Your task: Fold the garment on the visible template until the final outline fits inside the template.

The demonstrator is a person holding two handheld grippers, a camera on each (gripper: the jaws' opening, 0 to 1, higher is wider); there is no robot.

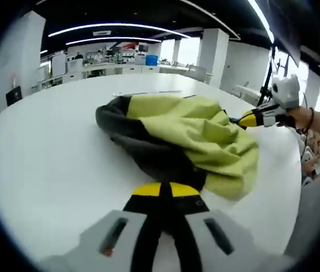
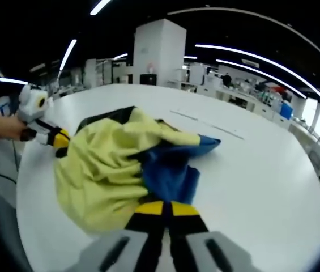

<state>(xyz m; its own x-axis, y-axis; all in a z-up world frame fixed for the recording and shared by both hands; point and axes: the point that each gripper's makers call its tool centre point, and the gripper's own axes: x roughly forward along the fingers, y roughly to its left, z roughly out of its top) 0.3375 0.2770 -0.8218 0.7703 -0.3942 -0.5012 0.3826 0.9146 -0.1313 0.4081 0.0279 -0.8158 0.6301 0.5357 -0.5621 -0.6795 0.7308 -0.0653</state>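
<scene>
My garment (image 1: 193, 141) (image 2: 126, 164), yellow-green, dark grey and blue, lay crumpled on the white table (image 1: 52, 147) (image 2: 261, 181), its bulk toward twelve o'clock of my jaws.

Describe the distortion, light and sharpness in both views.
Left gripper view: fisheye bends the table edge; ceiling strip lights glare; garment soft, slightly blurred. Right gripper view: the same bowing, bright strips overhead, window glare far right, garment folds fairly clear.

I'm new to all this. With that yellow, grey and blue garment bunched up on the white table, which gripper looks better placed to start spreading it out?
Probably either: the left gripper and the right gripper both appear shut on edges of the garment. The right sits at the blue part, the left at the grey edge, so pulling apart together seems best.
</scene>
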